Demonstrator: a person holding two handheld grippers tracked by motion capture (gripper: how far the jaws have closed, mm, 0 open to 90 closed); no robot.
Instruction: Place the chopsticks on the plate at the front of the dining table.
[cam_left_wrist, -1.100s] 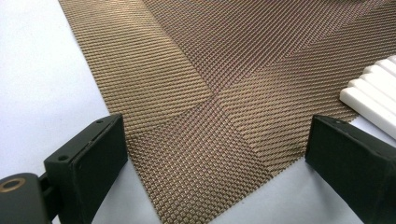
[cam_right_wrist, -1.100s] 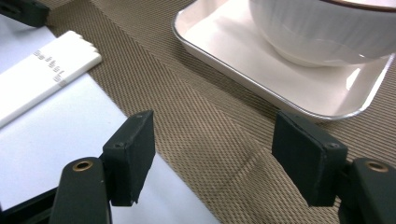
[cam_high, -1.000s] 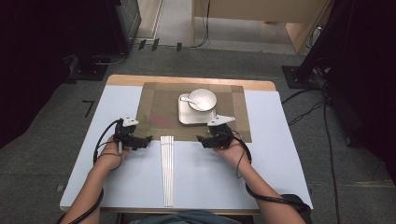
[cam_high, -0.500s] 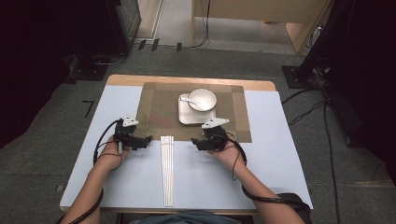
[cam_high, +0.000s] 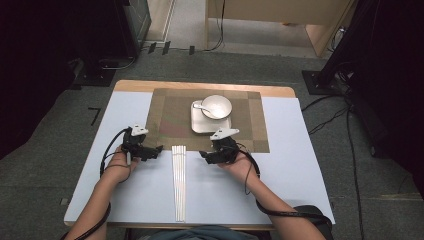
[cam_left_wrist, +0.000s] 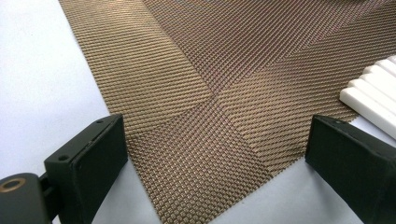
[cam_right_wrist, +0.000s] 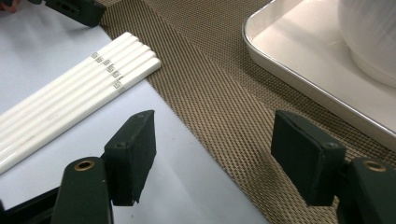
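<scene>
High view shows, nearest to me, my two forearms coming onto the pale, smooth table (cam_high: 300, 165). Between my hands lies a bundle of white chopsticks (cam_high: 178, 182), long, straight and square in section, packed side by side in a flat row. Their far ends touch the near edge of the placemat (cam_high: 170, 112), a brown woven rectangle with a fine mesh texture and darker bands that cross at the corners.

My left gripper (cam_high: 155, 151) rests just left of the chopsticks' far ends, at the near left corner of the placemat. In the left gripper view its two black, blocky jaws stand wide apart over this corner, with nothing between them, and the white chopstick tips appear at the right edge.

My right gripper (cam_high: 204, 156) is just right of the chopsticks, at the near edge of the placemat. In the right gripper view its jaws are also spread wide and hold nothing; small grey square marks are printed near the chopstick ends.

Farther on the placemat sits a shiny metal tray (cam_high: 200, 125) with rounded corners, and on it a round white bowl (cam_high: 216, 106) with a spoon (cam_high: 201, 106) inside.
</scene>
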